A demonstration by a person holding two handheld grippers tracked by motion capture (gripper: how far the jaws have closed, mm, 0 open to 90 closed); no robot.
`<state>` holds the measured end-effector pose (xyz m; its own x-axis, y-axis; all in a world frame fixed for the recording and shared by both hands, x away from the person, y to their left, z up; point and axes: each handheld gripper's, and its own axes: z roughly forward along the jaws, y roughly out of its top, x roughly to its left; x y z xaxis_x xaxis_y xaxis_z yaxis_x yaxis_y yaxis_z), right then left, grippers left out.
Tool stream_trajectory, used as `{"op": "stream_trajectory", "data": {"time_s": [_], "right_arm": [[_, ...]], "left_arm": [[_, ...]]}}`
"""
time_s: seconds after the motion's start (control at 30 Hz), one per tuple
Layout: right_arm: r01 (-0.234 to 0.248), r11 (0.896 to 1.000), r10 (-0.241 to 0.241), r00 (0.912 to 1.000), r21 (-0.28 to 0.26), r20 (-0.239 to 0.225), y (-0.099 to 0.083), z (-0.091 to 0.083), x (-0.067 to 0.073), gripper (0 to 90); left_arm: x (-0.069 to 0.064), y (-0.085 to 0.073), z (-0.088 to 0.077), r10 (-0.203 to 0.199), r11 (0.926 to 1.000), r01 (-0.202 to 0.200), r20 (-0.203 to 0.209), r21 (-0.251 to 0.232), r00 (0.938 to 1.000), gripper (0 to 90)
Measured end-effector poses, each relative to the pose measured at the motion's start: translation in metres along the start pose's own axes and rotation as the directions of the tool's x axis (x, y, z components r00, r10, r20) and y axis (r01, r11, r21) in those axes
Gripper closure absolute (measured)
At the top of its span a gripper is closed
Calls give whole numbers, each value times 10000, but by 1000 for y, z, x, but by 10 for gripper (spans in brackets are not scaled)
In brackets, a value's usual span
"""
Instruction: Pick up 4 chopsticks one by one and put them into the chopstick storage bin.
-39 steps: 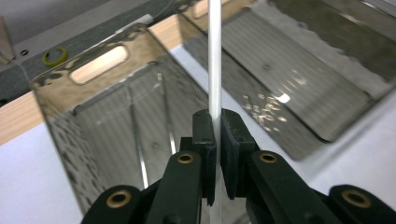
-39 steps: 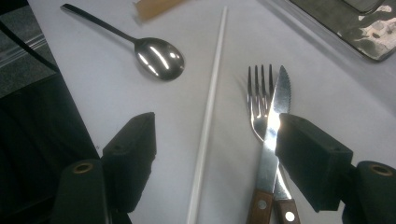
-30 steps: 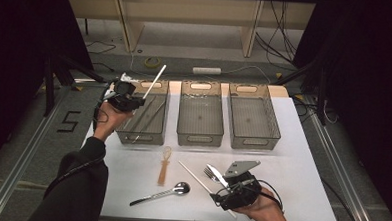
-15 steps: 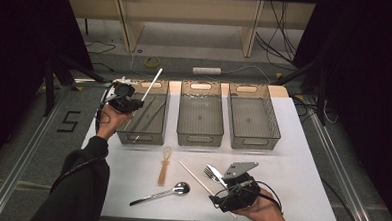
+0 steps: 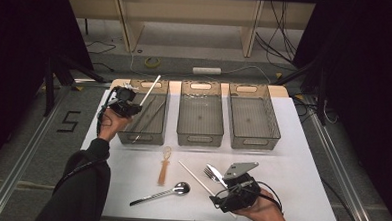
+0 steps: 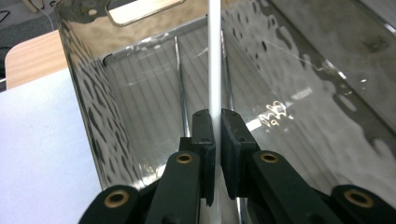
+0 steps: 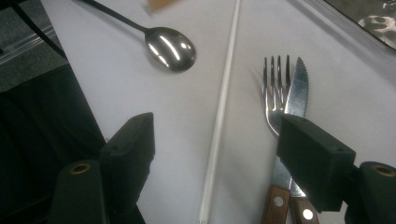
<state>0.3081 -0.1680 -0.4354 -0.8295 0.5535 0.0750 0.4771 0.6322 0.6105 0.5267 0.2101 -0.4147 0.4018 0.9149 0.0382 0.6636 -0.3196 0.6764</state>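
L gripper (image 5: 125, 103), upper left of high view, is clamped on a white chopstick (image 5: 150, 89) over the leftmost bin (image 5: 159, 137). Stick's long axis runs up-right past the far rim; probably another utensil lies inside already. Bin walls are close on both sides, open room lengthwise. R gripper (image 7: 217, 140), jaws apart, straddles a second chopstick (image 7: 223, 102), fork (image 7: 273, 88) beside.

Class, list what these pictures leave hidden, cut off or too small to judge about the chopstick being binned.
- White chopstick: lower end hidden behind the left gripper in its view.
- Left bin: contents too small in the high view.
- Knife and fork: handles cut by the right gripper view's bottom edge.
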Motion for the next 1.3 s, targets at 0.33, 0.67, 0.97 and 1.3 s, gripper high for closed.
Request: {"op": "stream_trajectory", "data": {"time_s": [0.33, 0.67, 0.97, 1.3], "right_arm": [[-4, 10000, 4, 10000, -34, 14, 0, 0, 0, 289], [-186, 9996, 181, 9996, 214, 223, 0, -2, -3, 311], [-437, 9892, 360, 9977, 1401, 570, 1, 0, -4, 375], [-502, 9688, 381, 9978, 2429, 544, 1, 7, 3, 497]], "left_arm": [[-3, 1, -8, -287, 9995, 293, 408, -146, 9988, 611], [-22, -5, -35, -364, 9969, 462, 1478, -631, 9884, 409], [-45, -23, -66, 245, 9910, 34, 2067, -1336, 9781, 322], [-67, -46, -84, 1008, 9857, -633, 2451, -1562, 9642, 260]]}}
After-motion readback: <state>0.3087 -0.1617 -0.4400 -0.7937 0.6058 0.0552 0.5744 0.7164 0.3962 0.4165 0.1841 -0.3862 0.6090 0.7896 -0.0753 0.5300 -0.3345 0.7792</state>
